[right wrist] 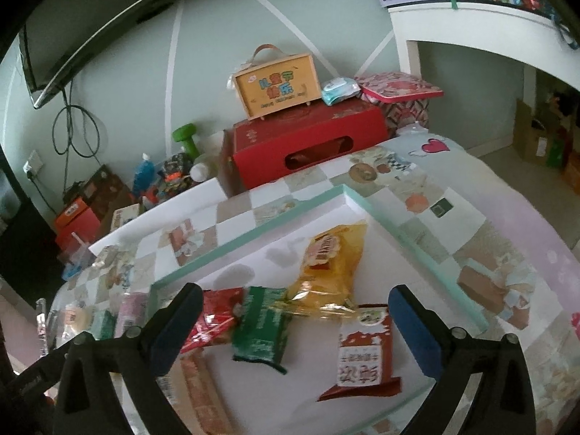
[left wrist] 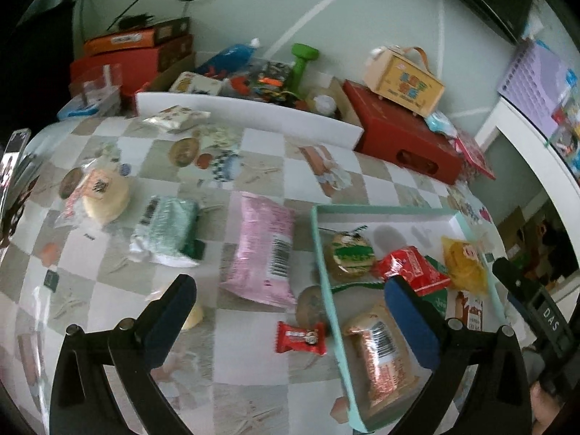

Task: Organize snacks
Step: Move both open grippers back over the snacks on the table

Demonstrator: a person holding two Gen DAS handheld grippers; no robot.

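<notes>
pink packet (left wrist: 261,250) waits outside the mint tray (left wrist: 380,211); left gripper (left wrist: 290,320) and right gripper (right wrist: 295,331) both spread, empty; fetching next, left should close on it.

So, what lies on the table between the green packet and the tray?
In the left wrist view, a pink packet lies between the green packet and the tray, apart from both.

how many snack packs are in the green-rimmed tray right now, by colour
red packet: 1
dark green packet: 1
yellow packet: 1
red-and-white packet: 1
long orange packet: 1
round green-labelled pack: 1
total: 6
</notes>
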